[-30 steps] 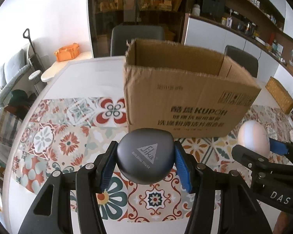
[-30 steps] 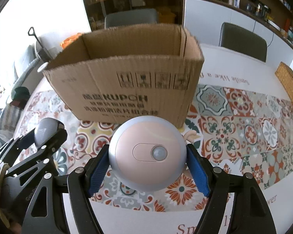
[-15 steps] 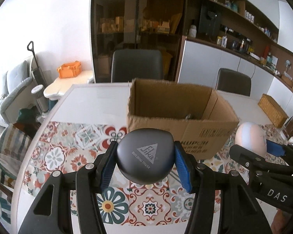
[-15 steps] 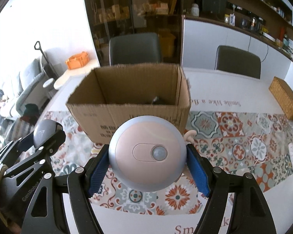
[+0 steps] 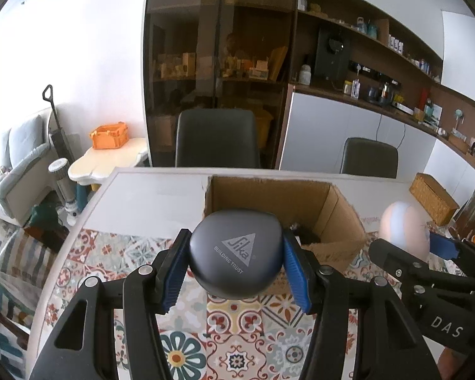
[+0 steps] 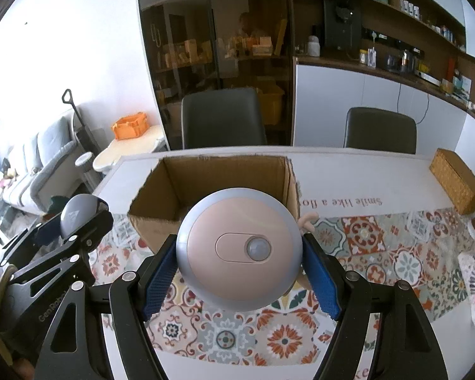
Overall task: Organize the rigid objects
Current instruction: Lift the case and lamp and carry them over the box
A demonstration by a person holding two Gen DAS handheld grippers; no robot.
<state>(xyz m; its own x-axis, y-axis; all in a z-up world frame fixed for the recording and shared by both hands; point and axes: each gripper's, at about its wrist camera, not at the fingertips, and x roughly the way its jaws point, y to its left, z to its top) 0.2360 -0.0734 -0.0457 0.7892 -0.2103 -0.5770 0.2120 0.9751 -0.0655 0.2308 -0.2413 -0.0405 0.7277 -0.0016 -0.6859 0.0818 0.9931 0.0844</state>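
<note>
gripping the grey case (image 5: 236, 253) in our left gripper (image 5: 236, 267) and the pink disc (image 6: 239, 250) in our right gripper (image 6: 239, 277), we hold both above the box (image 6: 161, 231) to drop in.

Your left gripper (image 5: 236, 267) has ribbed blue rubbery pads, pressed on a matt grey plastic case (image 5: 236, 253); your right gripper (image 6: 239, 264) clamps a smooth, satiny pink-and-silver plastic light (image 6: 239, 250); at 12 o'clock, rough brown cardboard box (image 6: 218, 171) on glossy patterned tablecloth (image 6: 380, 237)

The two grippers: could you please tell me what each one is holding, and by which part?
Left gripper clamps the dark grey case by its sides; right gripper clamps the pink round light by its rim.
</note>
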